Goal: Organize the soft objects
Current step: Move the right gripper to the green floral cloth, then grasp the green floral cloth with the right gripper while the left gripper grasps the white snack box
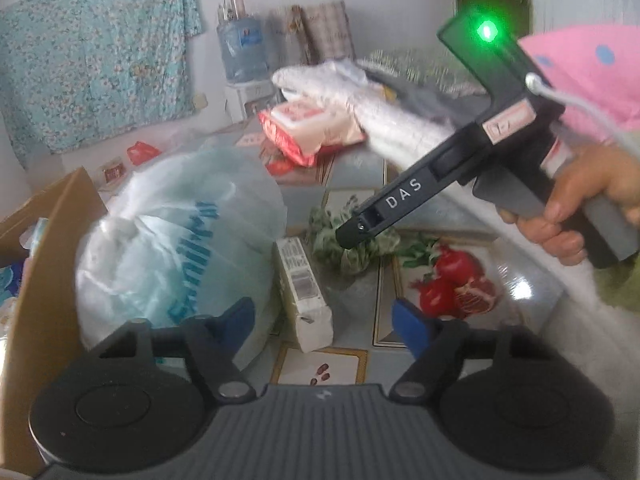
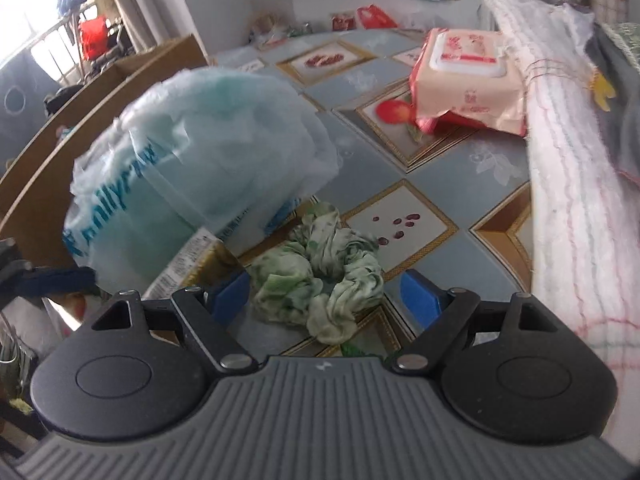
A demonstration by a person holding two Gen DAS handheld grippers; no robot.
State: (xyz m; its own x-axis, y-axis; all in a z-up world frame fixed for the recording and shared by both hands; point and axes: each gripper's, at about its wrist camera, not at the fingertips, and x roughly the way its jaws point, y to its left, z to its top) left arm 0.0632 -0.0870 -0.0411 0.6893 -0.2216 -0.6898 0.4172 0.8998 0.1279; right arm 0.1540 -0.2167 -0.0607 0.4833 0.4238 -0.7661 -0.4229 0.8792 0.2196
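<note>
Between the spread right hand-held gripper [image 2: 326, 294] fingers, green scrunchie [image 2: 320, 276], seemingly flat.

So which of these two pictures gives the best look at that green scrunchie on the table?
The right wrist view: the green scrunchie lies close and whole between the open right gripper fingers. In the left wrist view the scrunchie is farther off, and the right gripper's black body partly covers it.

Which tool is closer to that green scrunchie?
Right. The right tool is open just above the green scrunchie; the left tool sits farther back, the scrunchie beyond its tips.
</note>
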